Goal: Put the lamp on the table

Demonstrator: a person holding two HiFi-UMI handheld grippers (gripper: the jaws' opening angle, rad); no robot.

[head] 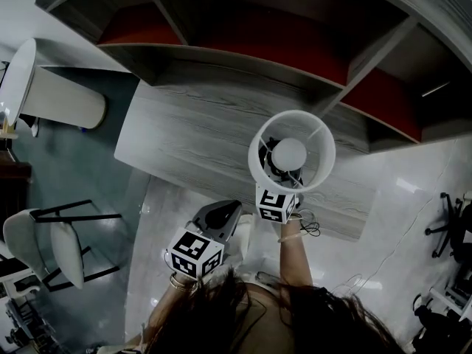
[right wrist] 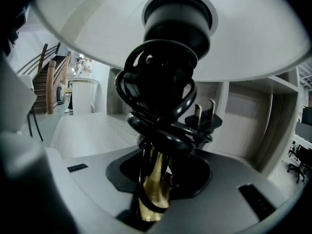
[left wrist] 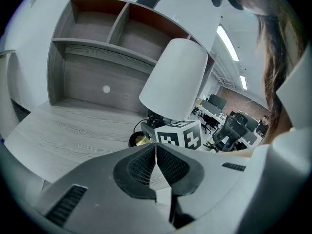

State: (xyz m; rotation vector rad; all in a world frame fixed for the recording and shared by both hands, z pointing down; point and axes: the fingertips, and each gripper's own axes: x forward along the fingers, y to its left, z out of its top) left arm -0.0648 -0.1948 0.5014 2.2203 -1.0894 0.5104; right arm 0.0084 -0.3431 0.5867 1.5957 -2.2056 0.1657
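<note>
As the right gripper (right wrist: 155, 189) clamps the white-shaded, brass-stemmed lamp (head: 291, 152) and the left gripper (left wrist: 156, 156) idles closed, lower it upright, base flat, onto the grey wood-grain table (head: 184, 135).

The lamp (head: 291, 153) has a white shade, a gold stem (right wrist: 152, 199), and a black cord (right wrist: 156, 106) with a black plug (right wrist: 207, 121). The counter (head: 192, 135) is pale grey, streaked with darker wood grain. The shelf unit (head: 221, 59) shows the same grey grain, with red back panels (head: 243, 32). The left gripper (left wrist: 156, 152) and right gripper (right wrist: 158, 177) are grey with black pads (left wrist: 141, 167); the left one's carry a fine grid pattern. The 2 cubes (head: 195, 253) are white with black square markers. The floor (head: 398, 212) is glossy white, teal at the left. The chair (head: 65, 248) has a white seat and a black frame.
</note>
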